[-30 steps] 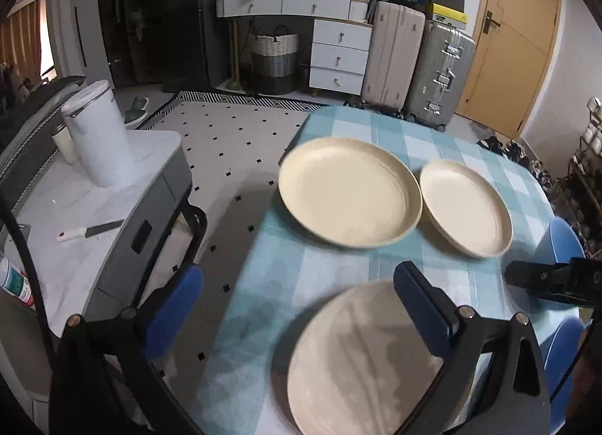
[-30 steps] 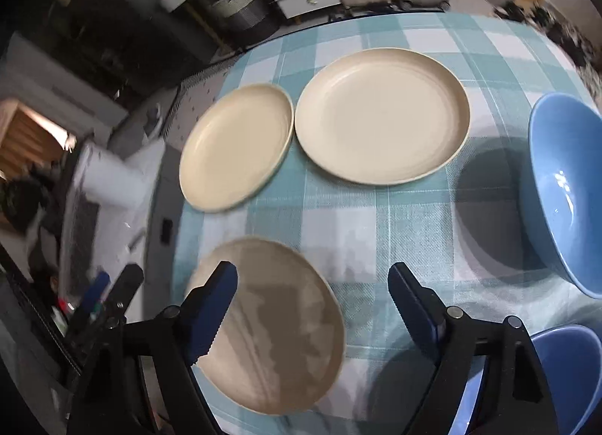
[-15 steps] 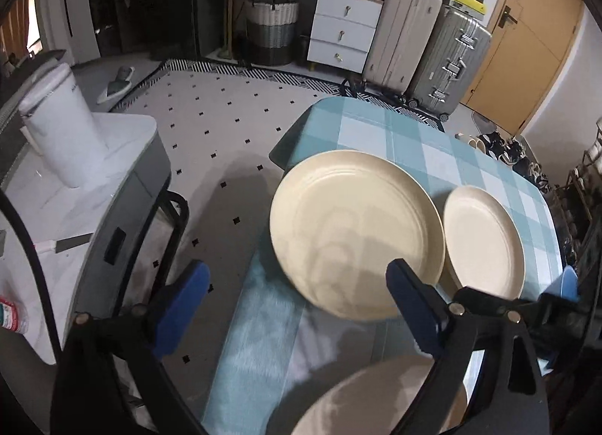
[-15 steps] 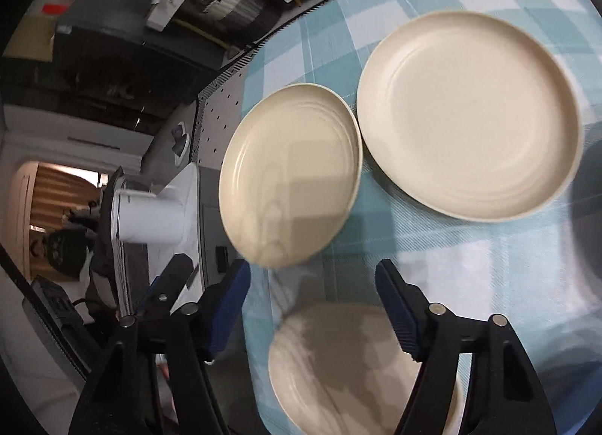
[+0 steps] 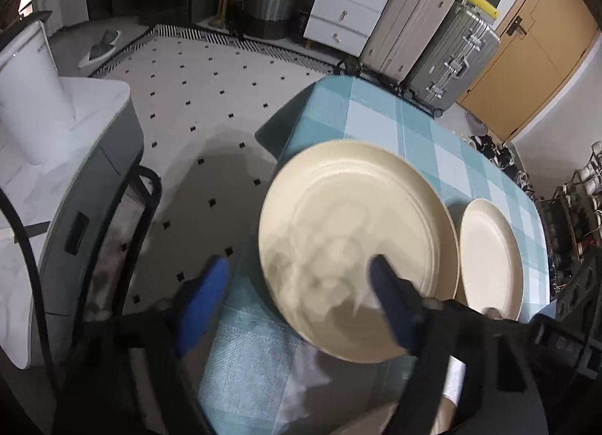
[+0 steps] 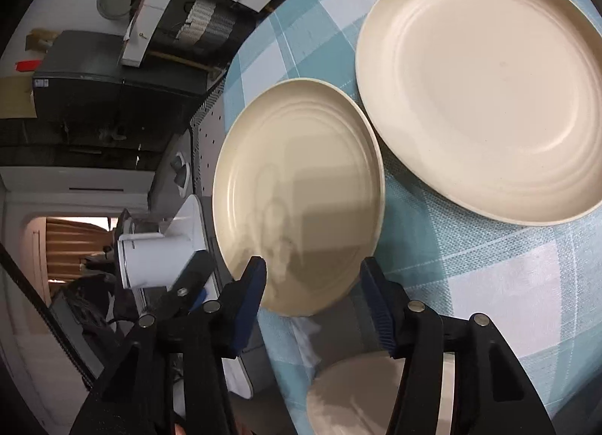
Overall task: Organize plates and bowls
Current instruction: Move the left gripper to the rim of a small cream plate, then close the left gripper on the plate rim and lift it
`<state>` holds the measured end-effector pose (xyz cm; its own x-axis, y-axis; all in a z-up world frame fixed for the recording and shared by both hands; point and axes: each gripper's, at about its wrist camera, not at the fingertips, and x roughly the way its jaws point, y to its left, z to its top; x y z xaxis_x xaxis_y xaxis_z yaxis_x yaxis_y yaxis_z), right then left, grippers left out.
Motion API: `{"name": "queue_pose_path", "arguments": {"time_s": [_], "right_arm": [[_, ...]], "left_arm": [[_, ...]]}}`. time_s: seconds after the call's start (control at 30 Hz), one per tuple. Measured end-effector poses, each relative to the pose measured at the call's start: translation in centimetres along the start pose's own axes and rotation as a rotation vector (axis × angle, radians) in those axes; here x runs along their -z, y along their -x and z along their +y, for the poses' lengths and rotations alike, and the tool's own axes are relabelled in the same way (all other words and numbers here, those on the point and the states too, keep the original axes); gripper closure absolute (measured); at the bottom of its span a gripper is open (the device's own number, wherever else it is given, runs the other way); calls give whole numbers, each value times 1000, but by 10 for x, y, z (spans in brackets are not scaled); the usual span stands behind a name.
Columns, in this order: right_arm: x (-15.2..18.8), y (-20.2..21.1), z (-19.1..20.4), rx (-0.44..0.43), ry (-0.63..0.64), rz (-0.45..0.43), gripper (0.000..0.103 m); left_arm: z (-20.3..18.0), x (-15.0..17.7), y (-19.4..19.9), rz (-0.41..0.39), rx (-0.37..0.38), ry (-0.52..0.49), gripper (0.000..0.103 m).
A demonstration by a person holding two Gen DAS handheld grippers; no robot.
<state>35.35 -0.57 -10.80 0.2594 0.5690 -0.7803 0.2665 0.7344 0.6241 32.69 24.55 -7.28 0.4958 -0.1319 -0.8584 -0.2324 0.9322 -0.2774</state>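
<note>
Closing in from both sides, the two grippers hover low over a round surface covered with a teal-and-white checked cloth. The left gripper has just been narrowing its jaws and stands about half open; its blue pads straddle the near-left rim of the large cream plate, one pad over the plate's inside, the other out past the surface's edge above the floor. Neither pad presses on the rim, as far as the blur allows.

In that left wrist view the large cream plate lies at the centre, with a second cream plate just beside it at three o'clock, their rims almost touching. A third, greyer plate lies toward six o'clock in the right wrist view, partly hidden behind the gripper's frame.

The right gripper has also just been closing its jaws, now to a middling gap. Its pads sit at the six o'clock edge of the cream plate nearest the surface's rim, the same large cream plate, one pad at each side of that edge; whether they touch it I cannot tell.

Off the surface, at nine o'clock, a white canister stands on a grey cabinet.
</note>
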Motion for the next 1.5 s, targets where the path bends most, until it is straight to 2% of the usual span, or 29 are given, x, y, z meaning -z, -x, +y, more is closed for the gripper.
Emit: {"name": "queue_pose_path", "arguments": {"time_s": [0.17, 0.37, 0.43, 0.47, 0.57, 0.6, 0.77, 0.9, 1.0, 1.1, 1.5], "right_arm": [[2, 0, 2, -17, -15, -3, 49], [1, -11, -3, 33, -54, -25, 49], [1, -16, -4, 38, -69, -24, 50], [1, -18, -3, 43, -72, -28, 51], [0, -21, 1, 54, -77, -57, 61], [1, -22, 2, 67, -78, -65, 64], [-3, -30, -2, 66, -110, -48, 75], [-5, -30, -6, 88, -109, -64, 92], [-4, -32, -5, 95, -106, -74, 92], [-5, -31, -6, 88, -107, -68, 93], [-5, -29, -8, 83, -76, -65, 93]], "left_arm": [[8, 0, -9, 19, 7, 24, 32], [4, -3, -19, 29, -35, 3, 33], [2, -3, -23, 35, -47, -5, 49], [2, -3, -25, 40, -46, -5, 51], [3, -4, -28, 44, -33, 11, 57], [4, -5, -29, 45, -30, 16, 62], [6, -6, -33, 49, -16, 34, 67], [10, -4, -41, 57, -11, 43, 76], [7, 0, -40, 24, -28, 24, 80], [12, 1, -38, 15, -38, 35, 91], [14, 1, -38, -3, -35, 29, 93]]}}
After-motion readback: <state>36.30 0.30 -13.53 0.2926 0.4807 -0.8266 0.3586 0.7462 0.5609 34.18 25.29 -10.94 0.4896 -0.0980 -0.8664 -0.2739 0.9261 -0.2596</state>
